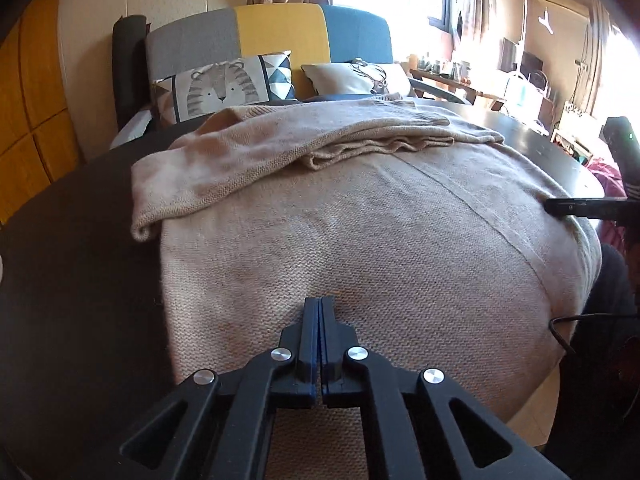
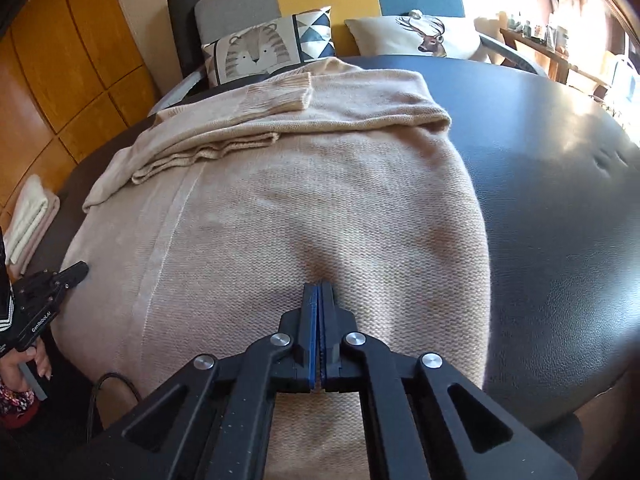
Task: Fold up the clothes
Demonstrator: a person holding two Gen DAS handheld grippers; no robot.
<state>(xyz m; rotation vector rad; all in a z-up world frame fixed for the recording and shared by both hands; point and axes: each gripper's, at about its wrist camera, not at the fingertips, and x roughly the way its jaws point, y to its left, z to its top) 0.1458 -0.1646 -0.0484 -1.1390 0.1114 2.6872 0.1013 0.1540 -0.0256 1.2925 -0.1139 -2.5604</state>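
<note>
Sweater first: one tan knit sweater lies spread flat on the dark counter. Both sleeves are already folded in across the far part of it, one on top of the other. The big body part is still one flat sheet, with its near edge hanging toward the person. So, by my guess, the sleeves are done and the body still needs folding over to make a small neat pile.

The left gripper and the right gripper sit low over the near hem. Both sets of jaws are squeezed together. In the right one a bit of tan knit peeks between the blue pads, so it looks like it has pinched the cloth. For the left one, I cannot tell if any cloth is caught.

Counting: one sweater, two grippers, two pillows on the couch, a tiger pillow and a deer pillow. One small stack of folded cloths rests at the left edge of the counter.
</note>
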